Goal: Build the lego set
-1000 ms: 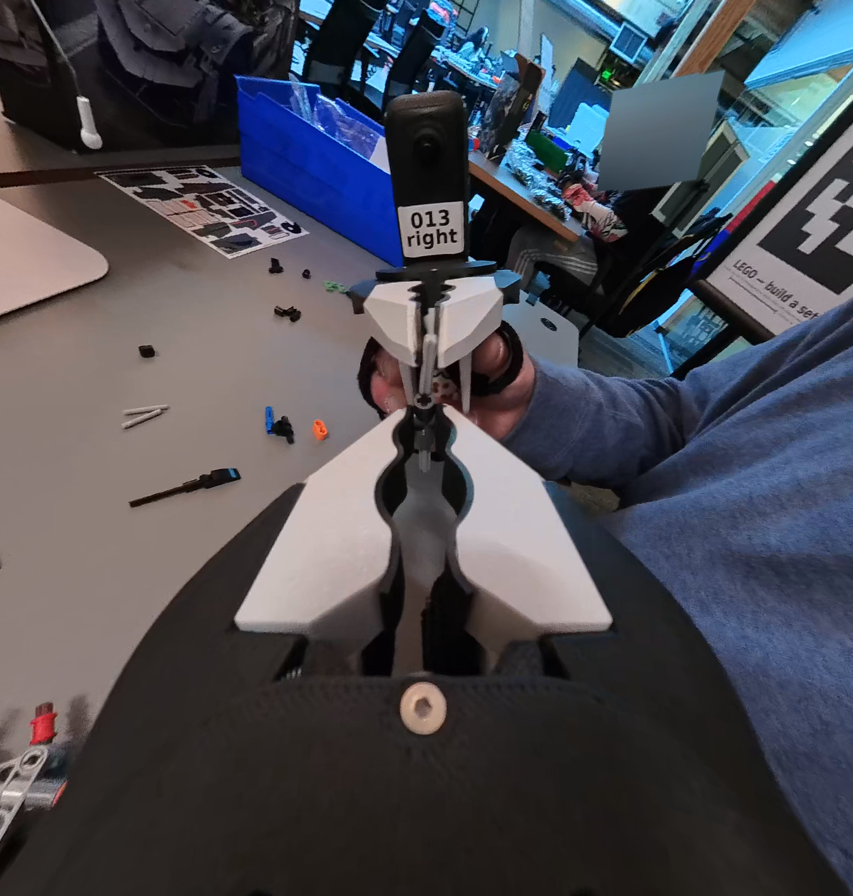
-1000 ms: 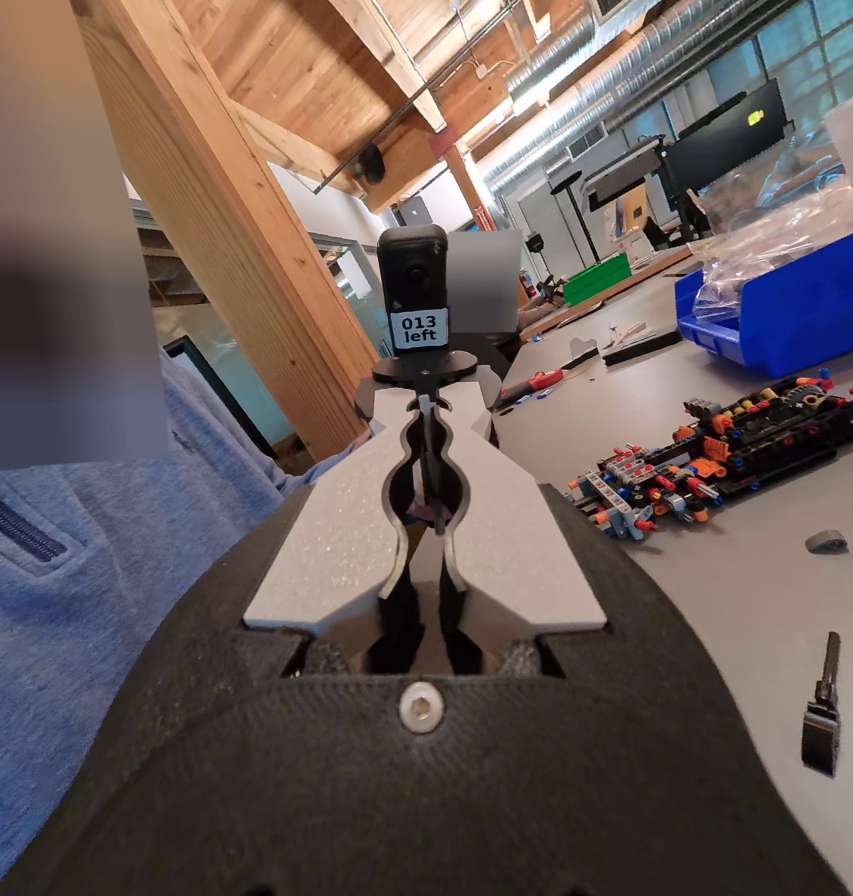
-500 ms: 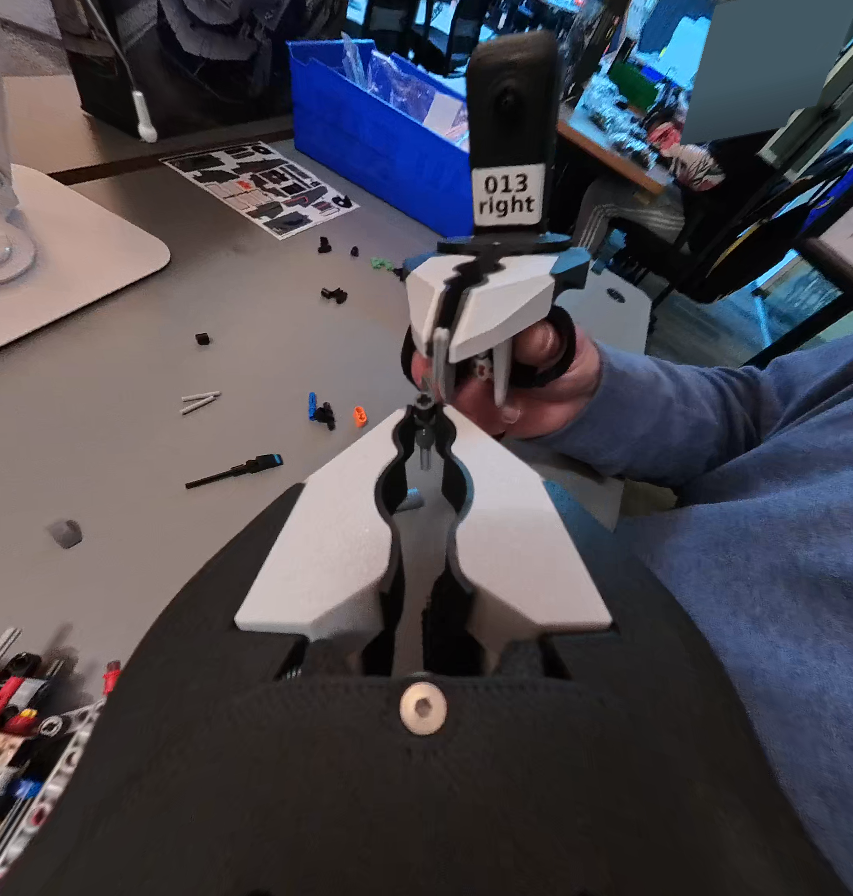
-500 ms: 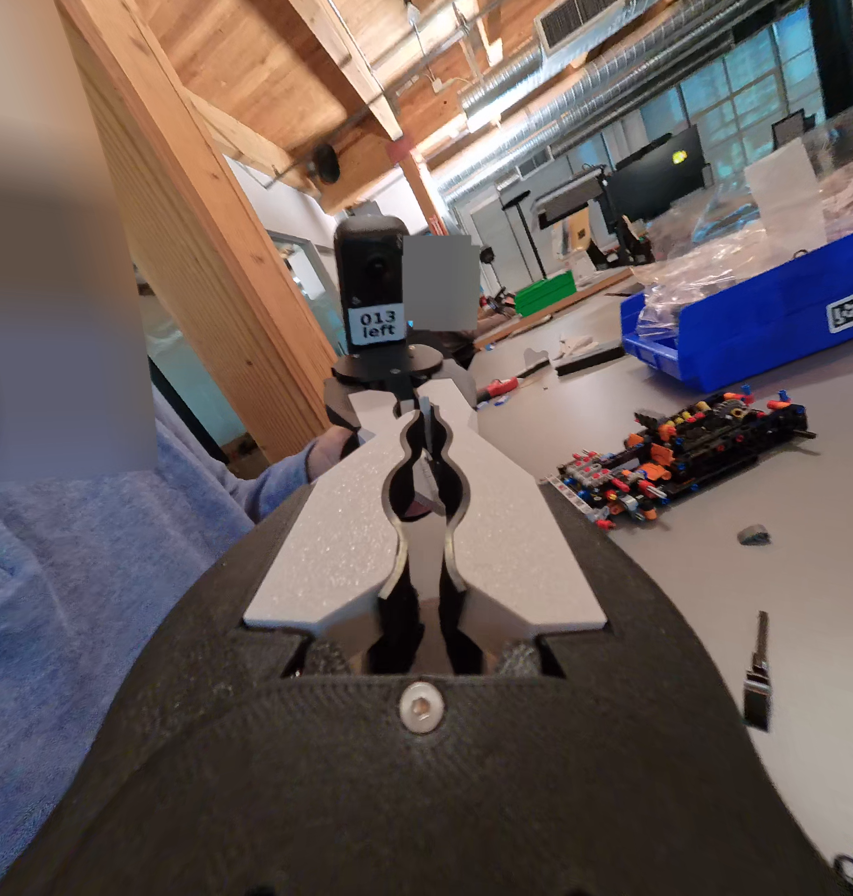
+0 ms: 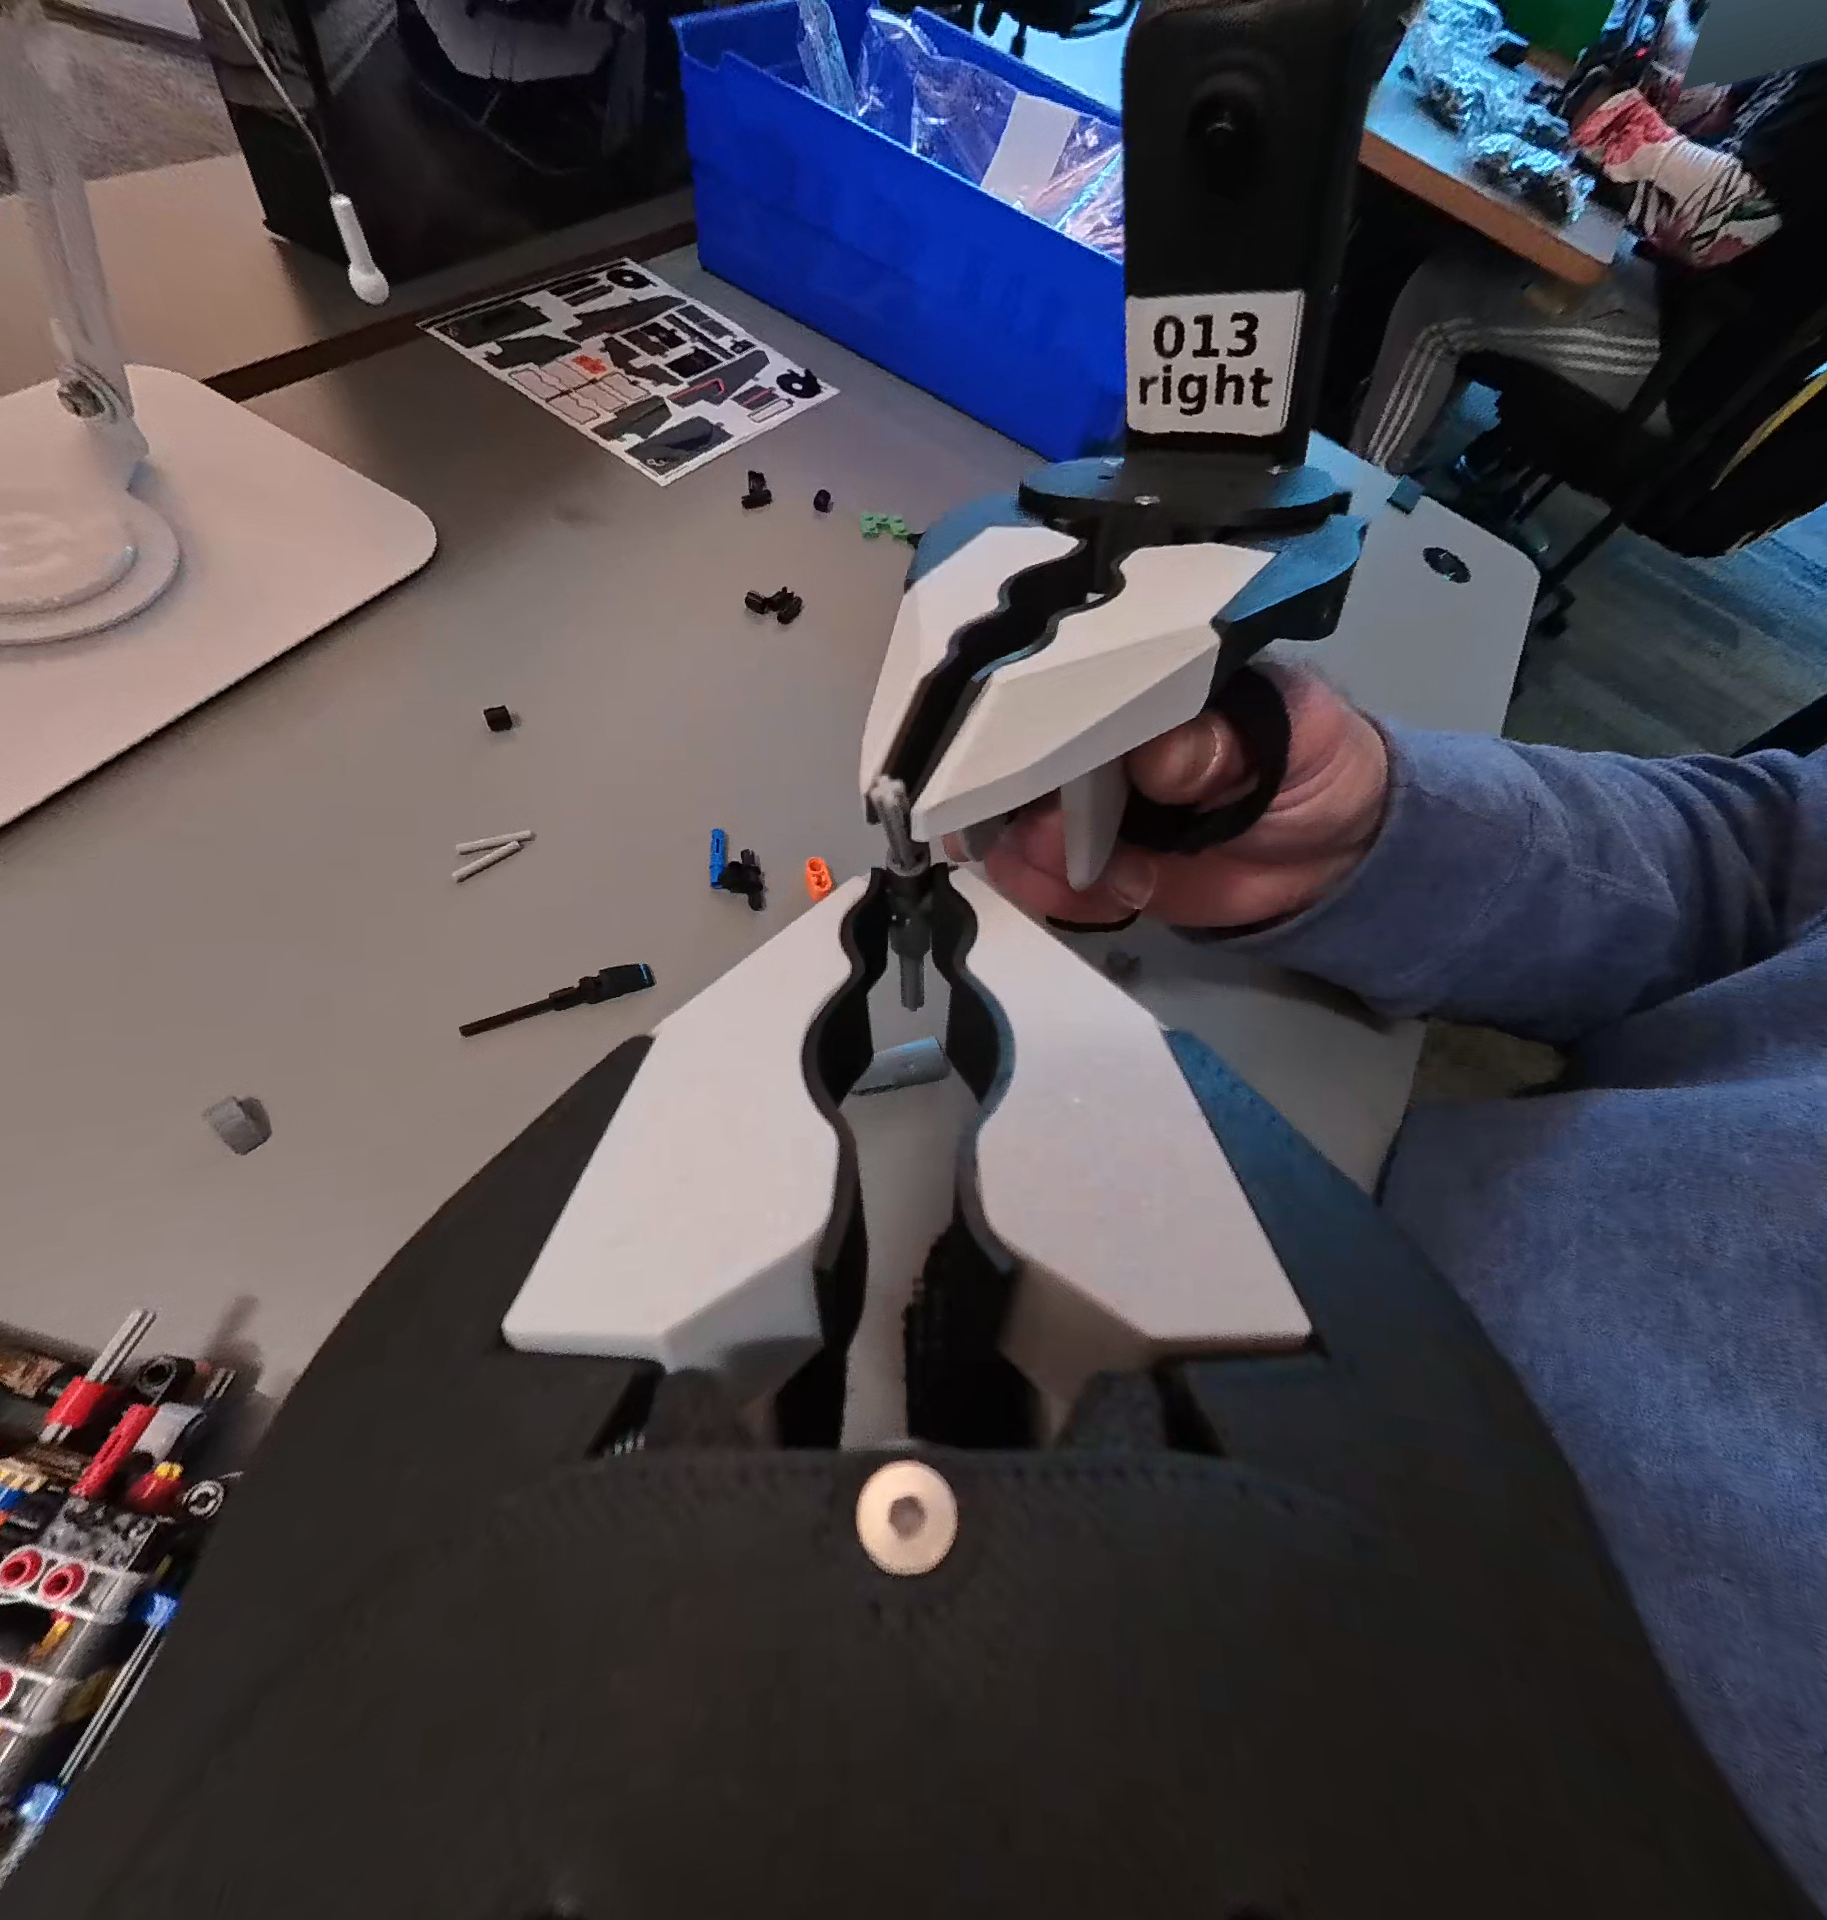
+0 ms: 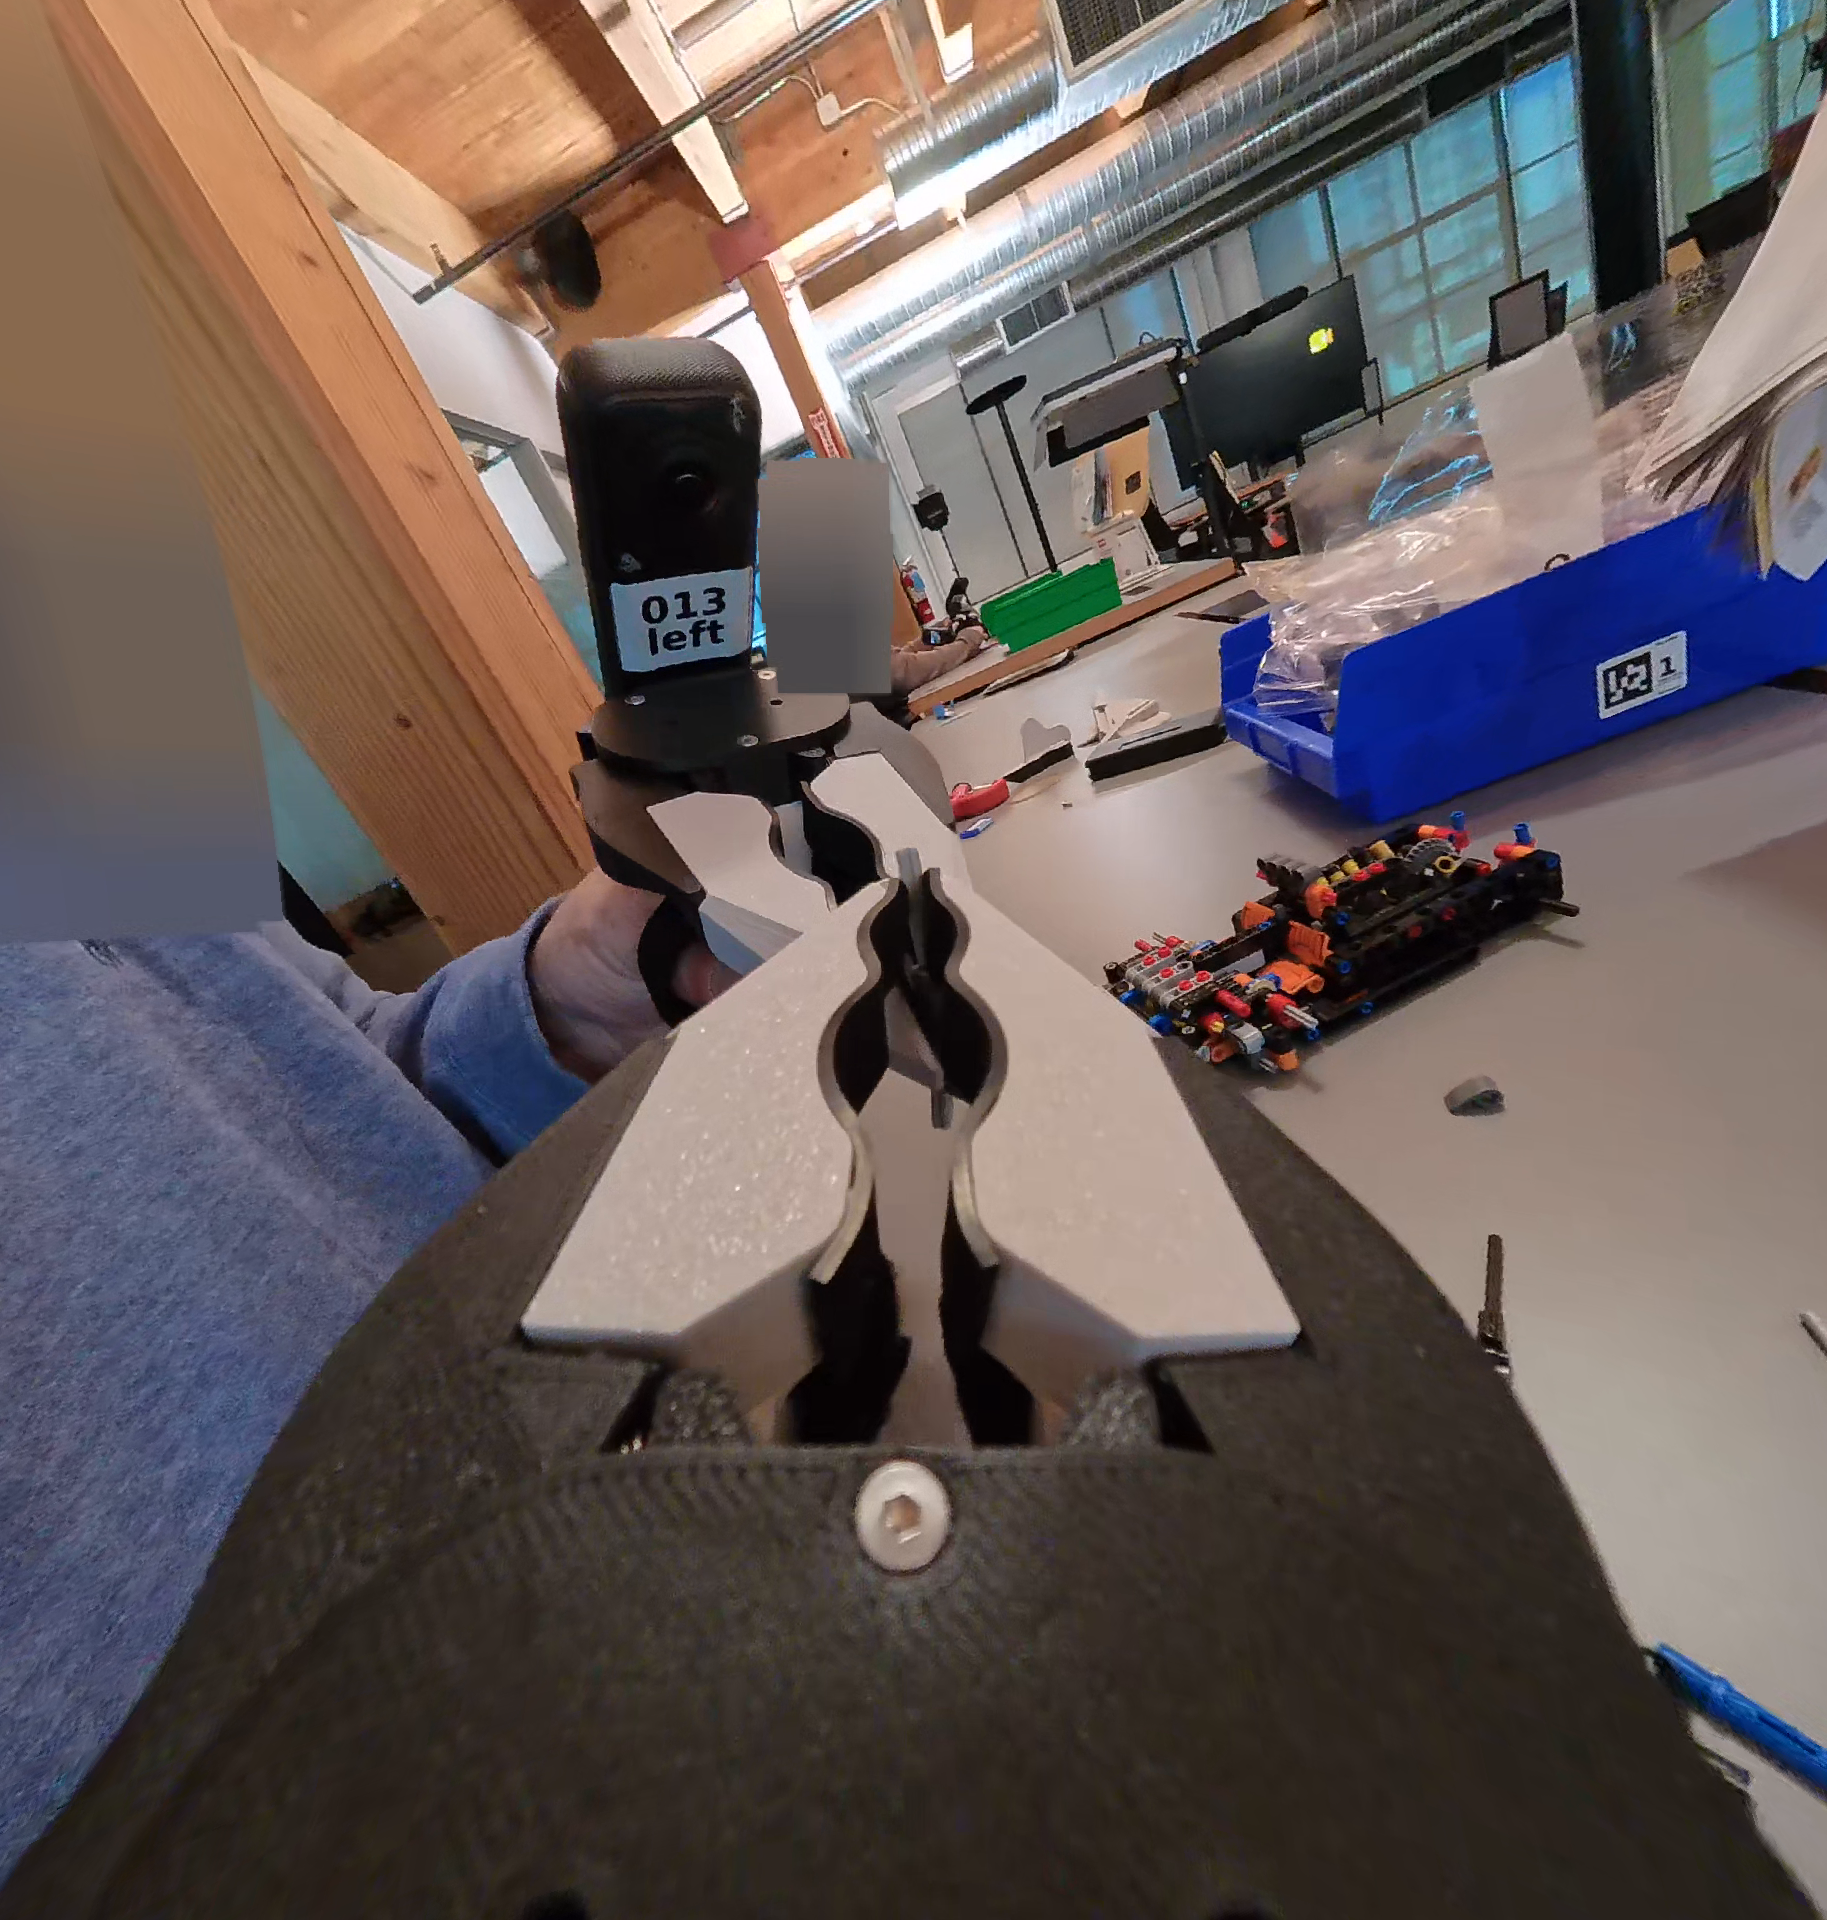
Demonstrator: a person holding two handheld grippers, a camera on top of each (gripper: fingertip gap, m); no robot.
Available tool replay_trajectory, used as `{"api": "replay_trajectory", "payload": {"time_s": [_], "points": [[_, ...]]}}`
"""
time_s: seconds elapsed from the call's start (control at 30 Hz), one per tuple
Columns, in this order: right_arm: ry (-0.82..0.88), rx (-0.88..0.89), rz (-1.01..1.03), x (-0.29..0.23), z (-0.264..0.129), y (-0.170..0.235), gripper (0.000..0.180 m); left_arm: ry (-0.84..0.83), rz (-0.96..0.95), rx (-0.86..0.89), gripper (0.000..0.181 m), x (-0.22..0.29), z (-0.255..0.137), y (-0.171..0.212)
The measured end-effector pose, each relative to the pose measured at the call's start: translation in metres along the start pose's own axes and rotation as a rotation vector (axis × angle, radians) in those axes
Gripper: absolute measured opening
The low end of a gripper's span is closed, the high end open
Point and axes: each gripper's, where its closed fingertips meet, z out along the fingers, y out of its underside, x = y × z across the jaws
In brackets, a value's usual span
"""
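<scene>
Grey axle (image 5: 896,821) pinched in the right gripper (image 5: 888,795) meets a black connector (image 5: 909,914) clamped by the left gripper (image 5: 909,904) mid-frame, next needing a straight push home.

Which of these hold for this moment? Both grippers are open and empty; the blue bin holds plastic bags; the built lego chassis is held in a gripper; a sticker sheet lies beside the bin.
1. The left gripper and right gripper are open and empty. False: both are shut on the grey axle.
2. The blue bin holds plastic bags. True.
3. The lego chassis is held in a gripper. False: it rests on the table.
4. A sticker sheet lies beside the bin. True.
</scene>
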Motion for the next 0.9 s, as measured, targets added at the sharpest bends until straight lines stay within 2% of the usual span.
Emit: {"api": "replay_trajectory", "payload": {"time_s": [0.6, 0.9], "points": [[0.060, 0.105, -0.029, 0.001, -0.011, -0.008, 0.000, -0.087, -0.011, 0.009, 0.005, -0.001, 0.005, -0.009], [0.059, 0.063, -0.050, -0.002, -0.015, -0.008, 0.000, -0.160, 0.089, -0.035, 0.005, 0.000, 0.006, -0.009]]}}
